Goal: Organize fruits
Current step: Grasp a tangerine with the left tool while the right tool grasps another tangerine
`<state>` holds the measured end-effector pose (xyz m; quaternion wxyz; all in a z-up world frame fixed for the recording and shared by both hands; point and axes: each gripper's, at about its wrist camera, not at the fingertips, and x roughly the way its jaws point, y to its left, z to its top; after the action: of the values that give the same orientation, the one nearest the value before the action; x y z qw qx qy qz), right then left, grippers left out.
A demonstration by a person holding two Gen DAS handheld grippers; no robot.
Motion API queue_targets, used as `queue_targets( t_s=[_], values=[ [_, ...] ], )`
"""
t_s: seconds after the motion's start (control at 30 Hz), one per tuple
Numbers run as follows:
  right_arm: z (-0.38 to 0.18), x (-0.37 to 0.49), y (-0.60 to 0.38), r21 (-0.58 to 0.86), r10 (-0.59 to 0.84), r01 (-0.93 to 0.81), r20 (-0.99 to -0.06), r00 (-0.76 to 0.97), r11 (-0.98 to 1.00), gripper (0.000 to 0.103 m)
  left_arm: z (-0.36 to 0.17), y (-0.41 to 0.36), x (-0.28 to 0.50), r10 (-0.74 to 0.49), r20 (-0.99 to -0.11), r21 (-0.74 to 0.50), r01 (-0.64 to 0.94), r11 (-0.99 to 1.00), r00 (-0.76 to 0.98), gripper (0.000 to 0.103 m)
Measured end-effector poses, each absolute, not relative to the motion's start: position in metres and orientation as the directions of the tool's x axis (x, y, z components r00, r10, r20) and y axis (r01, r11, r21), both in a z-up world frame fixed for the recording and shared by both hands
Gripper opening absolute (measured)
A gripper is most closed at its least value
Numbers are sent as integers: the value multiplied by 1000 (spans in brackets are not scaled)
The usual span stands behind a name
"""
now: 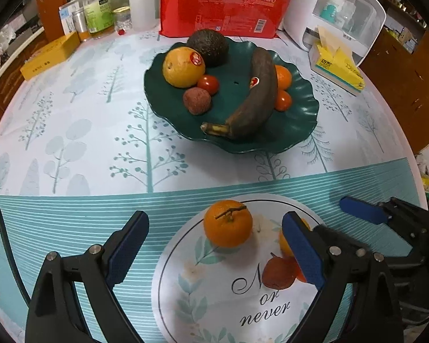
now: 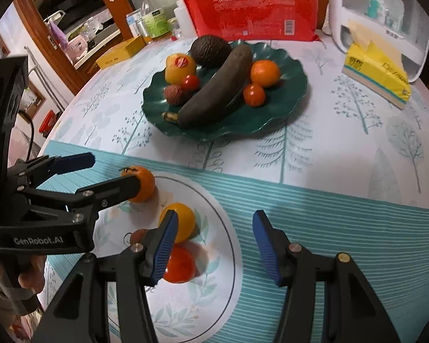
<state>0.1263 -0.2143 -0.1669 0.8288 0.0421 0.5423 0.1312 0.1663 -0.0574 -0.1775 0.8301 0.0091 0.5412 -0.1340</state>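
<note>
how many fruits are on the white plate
4: a stemmed mandarin at the far edge, a yellow fruit mid-plate, a red tomato nearest, a small brown fruit beside it.

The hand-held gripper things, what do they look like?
Each hand-held gripper is black, with two angled arms joined by silver bolts and ribbed blue pads on the fingertips. The left hand-held gripper has white "GenRobot.AI" lettering on its body and a black cable behind it. The right hand-held gripper looks the same.

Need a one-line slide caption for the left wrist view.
Open left gripper hovers over stemmed tangerine on white plate; green fruit plate beyond.
</note>
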Motion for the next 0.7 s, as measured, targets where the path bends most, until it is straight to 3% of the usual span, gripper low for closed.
queue_targets(
  t_s=[0.07,0.17,0.23,0.4,0.57,0.63,0.7],
  values=[
    [-171,127,-210,224,280,-189,-889,363,956,55,-180,-59,167,-236,-899,-148,252,956,370,89],
    [-173,126,-202,246,315,-227,-880,355,942,55,-184,-63,169,-266,-900,-172,279,945,346,75],
    [-174,127,-196,247,327,-254,-878,350,935,55,-189,-65,170,-280,-904,-187,290,939,325,58],
    [-181,129,-186,286,375,-295,-872,314,912,55,-197,-66,173,-296,-905,-205,296,933,306,41],
    [-188,132,-177,341,429,-312,-859,279,887,46,-200,-60,175,-338,-892,-251,294,923,300,38],
    [-190,134,-173,367,456,-328,-852,259,871,33,-200,-58,175,-345,-889,-258,293,921,300,37],
    [-189,134,-170,364,456,-336,-853,255,869,30,-200,-57,175,-341,-889,-253,292,922,306,37]
  ],
)
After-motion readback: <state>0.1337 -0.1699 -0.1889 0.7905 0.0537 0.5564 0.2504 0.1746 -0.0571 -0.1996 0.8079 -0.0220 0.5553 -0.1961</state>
